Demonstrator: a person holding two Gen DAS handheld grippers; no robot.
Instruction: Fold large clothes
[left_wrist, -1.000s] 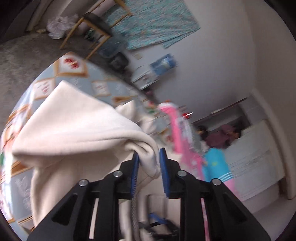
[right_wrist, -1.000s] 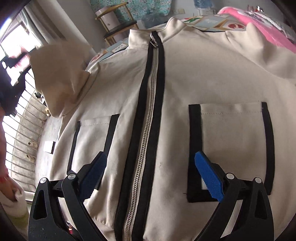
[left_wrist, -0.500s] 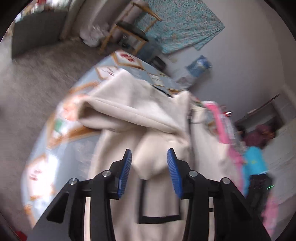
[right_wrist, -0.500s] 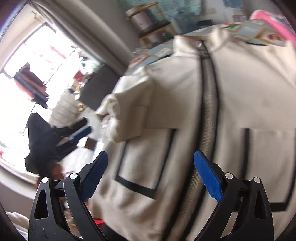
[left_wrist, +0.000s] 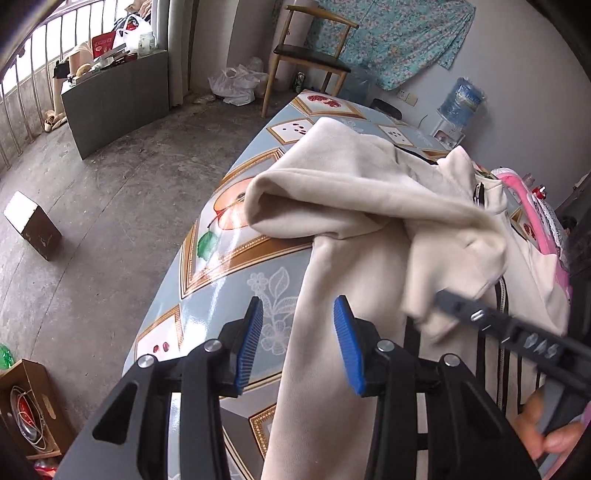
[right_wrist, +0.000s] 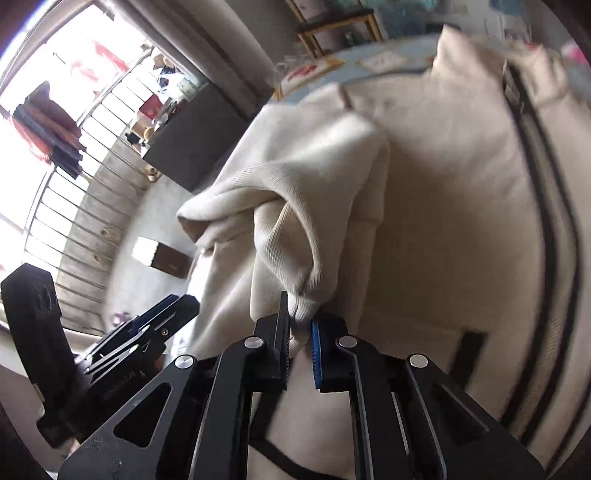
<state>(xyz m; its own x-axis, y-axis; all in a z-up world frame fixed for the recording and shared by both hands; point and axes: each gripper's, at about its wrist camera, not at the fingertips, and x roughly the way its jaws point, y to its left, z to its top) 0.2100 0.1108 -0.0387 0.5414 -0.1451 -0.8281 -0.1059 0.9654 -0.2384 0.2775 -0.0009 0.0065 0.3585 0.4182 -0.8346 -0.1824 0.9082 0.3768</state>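
Note:
A cream zip-up jacket (left_wrist: 369, 206) with black trim lies front up on the patterned table (left_wrist: 229, 266). Its left sleeve (left_wrist: 332, 195) is folded across the chest. My left gripper (left_wrist: 297, 328) is open and empty, above the jacket's left edge near the hem. My right gripper (right_wrist: 299, 325) is shut on the ribbed sleeve cuff (right_wrist: 291, 266) and holds it over the jacket's front; it also shows in the left wrist view (left_wrist: 443, 295). The black zipper (right_wrist: 554, 229) runs down the right side of the right wrist view.
The table's left edge drops to a concrete floor with a small box (left_wrist: 33, 225). A wooden chair (left_wrist: 306, 55) and a water bottle (left_wrist: 461, 99) stand beyond the far end. Pink cloth (left_wrist: 535, 214) lies at the jacket's right. A carton (left_wrist: 26, 406) sits on the floor.
My left gripper let go of the sleeve, opened and drew back toward the hem. My right gripper swung left and closed on the sleeve cuff.

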